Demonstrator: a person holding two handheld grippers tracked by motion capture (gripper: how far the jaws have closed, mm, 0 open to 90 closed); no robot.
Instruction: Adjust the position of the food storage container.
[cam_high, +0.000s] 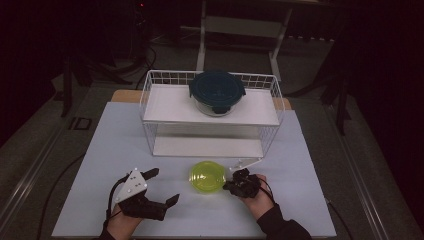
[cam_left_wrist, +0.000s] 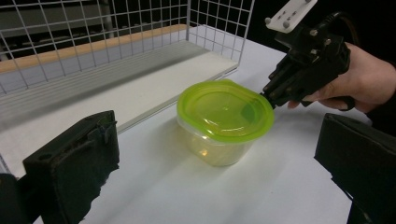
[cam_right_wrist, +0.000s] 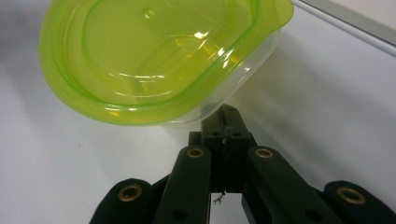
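Near the front of the white table (cam_high: 100, 150), just before the wire rack (cam_high: 150, 100), sits the green-lidded tub (cam_high: 207, 176), its right rim pinched by the right gripper (cam_high: 231, 186) with jaws closed, while the left gripper (cam_high: 162, 187) rests wide open, empty, to its left.

I read container (cam_left_wrist: 219, 140): clear glossy plastic | its lid (cam_left_wrist: 224, 109): translucent green plastic, smooth, glossy | right tongs (cam_right_wrist: 224, 116): matt black plastic, brass-coloured rivets | left tongs (cam_left_wrist: 224, 163): matt black, rough-edged pads | rack (cam_high: 150, 95): white coated wire, matt white shelves | counter (cam_high: 300, 200): matt white, wood edge at rear.
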